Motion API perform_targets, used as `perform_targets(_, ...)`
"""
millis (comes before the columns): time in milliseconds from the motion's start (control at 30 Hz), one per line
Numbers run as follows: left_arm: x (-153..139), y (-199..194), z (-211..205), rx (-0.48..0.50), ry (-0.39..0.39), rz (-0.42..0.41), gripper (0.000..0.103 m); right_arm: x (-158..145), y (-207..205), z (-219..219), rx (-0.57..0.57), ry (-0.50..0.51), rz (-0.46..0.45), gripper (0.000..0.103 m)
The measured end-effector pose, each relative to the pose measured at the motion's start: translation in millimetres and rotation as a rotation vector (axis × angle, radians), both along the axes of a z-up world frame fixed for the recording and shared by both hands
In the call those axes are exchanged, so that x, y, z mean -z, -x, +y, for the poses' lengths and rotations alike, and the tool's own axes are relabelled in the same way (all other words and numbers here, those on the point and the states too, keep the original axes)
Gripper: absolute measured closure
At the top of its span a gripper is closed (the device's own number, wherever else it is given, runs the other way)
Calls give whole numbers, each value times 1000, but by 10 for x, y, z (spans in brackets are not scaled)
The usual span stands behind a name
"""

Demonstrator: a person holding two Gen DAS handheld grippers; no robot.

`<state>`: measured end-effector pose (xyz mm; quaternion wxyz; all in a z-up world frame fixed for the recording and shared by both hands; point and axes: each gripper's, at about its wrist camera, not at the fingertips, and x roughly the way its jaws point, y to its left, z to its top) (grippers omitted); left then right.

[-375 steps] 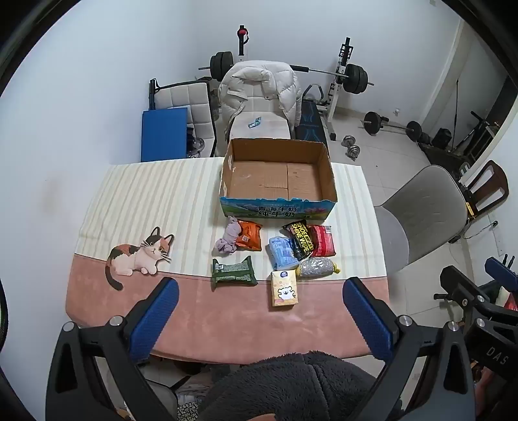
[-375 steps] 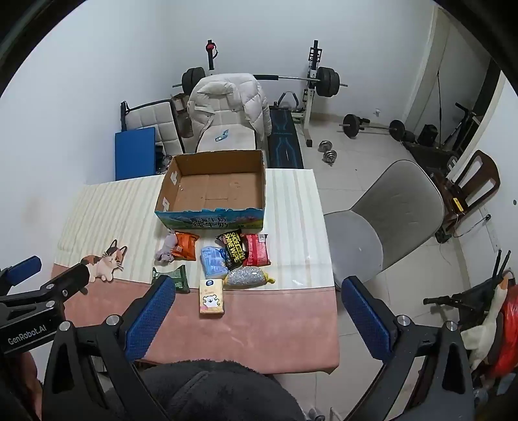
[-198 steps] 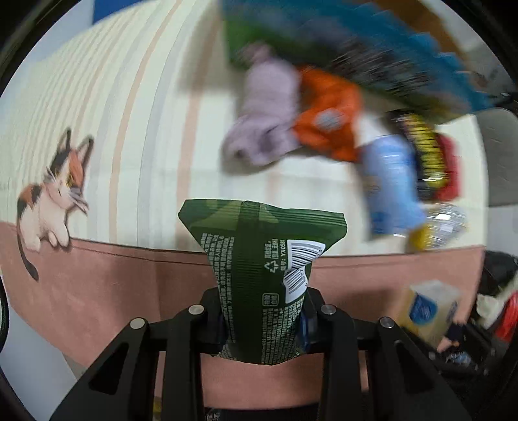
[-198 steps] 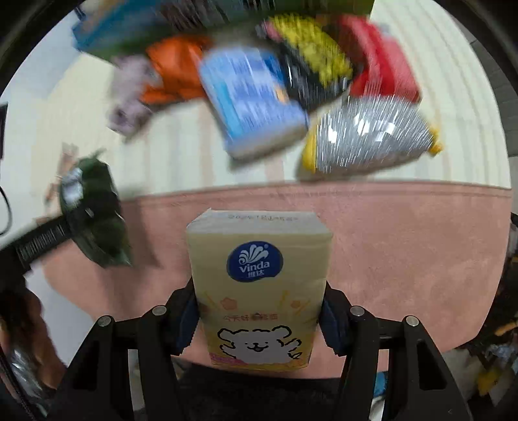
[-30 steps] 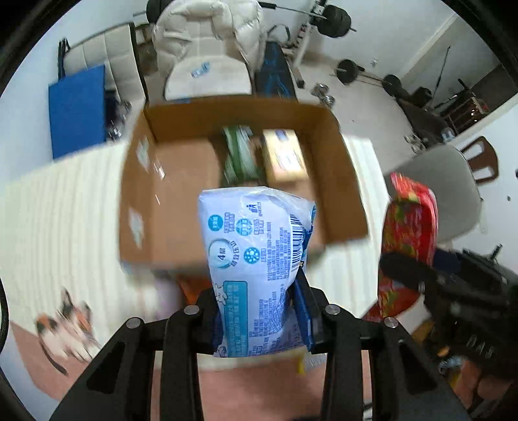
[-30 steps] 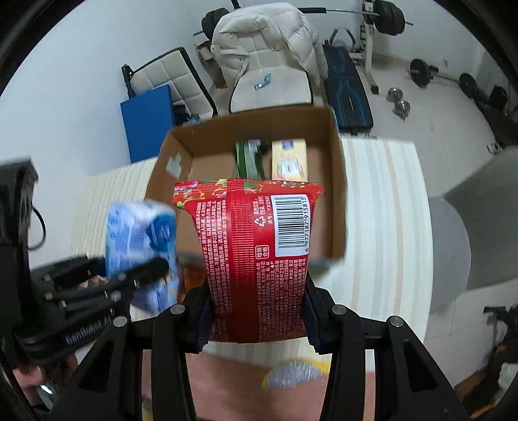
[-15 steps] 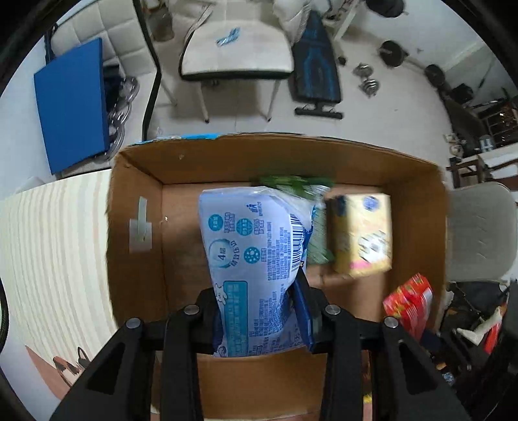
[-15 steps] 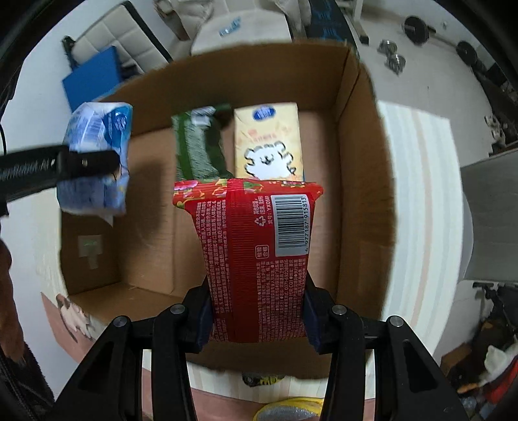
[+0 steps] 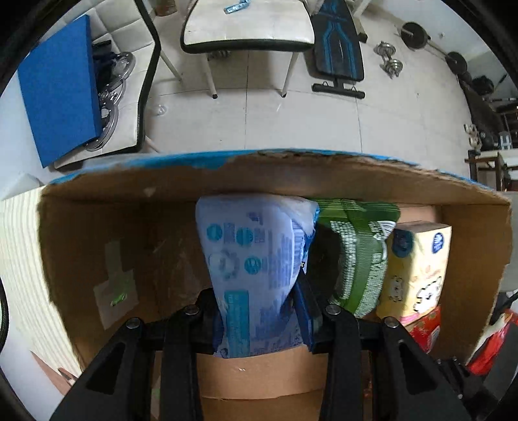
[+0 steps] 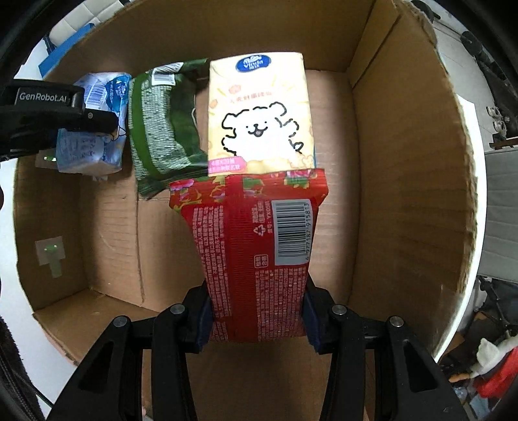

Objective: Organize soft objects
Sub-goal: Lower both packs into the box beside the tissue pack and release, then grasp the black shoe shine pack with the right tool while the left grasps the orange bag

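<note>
My left gripper [image 9: 262,311] is shut on a light blue tissue pack [image 9: 255,259] and holds it inside the cardboard box [image 9: 97,259], its top against the far wall. A green pack [image 9: 359,256] and a yellow tissue pack [image 9: 417,268] with a bear drawing lie to its right. My right gripper [image 10: 257,319] is shut on a red pack [image 10: 255,246], low inside the same box [image 10: 404,194], just in front of the yellow pack [image 10: 259,113]. In the right wrist view, the green pack [image 10: 162,126] and the left gripper [image 10: 84,119] with the blue pack [image 10: 106,94] are to the left.
Beyond the box's far wall are a white chair [image 9: 246,26], a blue pad [image 9: 58,94], a weight bench [image 9: 340,45] and dumbbells [image 9: 388,58] on the tiled floor. The striped tablecloth [image 9: 16,259] shows left of the box. The box floor [image 10: 106,226] is bare at the left.
Both grippers have gone down and forward into the box. The blue pack now reaches the far wall beside the green pack, and the red pack sits just before the yellow one.
</note>
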<state>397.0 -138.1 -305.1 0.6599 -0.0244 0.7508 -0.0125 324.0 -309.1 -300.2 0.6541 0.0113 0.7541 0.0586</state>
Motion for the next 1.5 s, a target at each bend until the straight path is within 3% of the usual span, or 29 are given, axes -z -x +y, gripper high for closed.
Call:
perform_targets(133,66,-36,54,-40,10,28,60,42,-59,-14,15,14,25,53)
perform_targets(300,-21,-33,108,-61,16,25,55,-58,-156,8,30,0,10,36)
perform_targets(367,-78,-27,131,-58,24,15,44,-119,-178,28,32,-4,5,31)
perform_targets(433,-184,-18,155,-55,20,-11,26,-181,-179,63,30,-8,1,26)
perform_targets(500,-318,7,173,-42,1,-48,13,-250,-174,97,26,0,-10,13)
perform_targets(567,-449,52,196,-29,-13,-86,7,-332,-159,146,17,4,-31,5)
perform_targets(633,-542,114,206,-15,-19,-114,6,-417,-146,164,22,3,-52,0)
perform_targets(800,-789,446,237,-7,25,-170,5,-638,-16,220,11,19,-129,0)
perform_targets(1033,-1186,933,171,30,26,-277,5,-976,134,89,6,16,-220,0)
perform_targets(1167,-1523,1216,195,16,38,-350,5,-1315,295,92,7,-28,-282,0)
perform_targets(1267,-1707,1494,288,14,-16,-394,5,-1491,520,77,-23,-119,-301,0)
perform_targets(1400,-1627,1984,489,-13,-127,-407,5,-1593,1005,48,-87,-105,-354,0)
perform_targets(1500,-1254,2275,606,-46,-101,-324,5,-1445,1283,-14,-84,-105,-338,0)
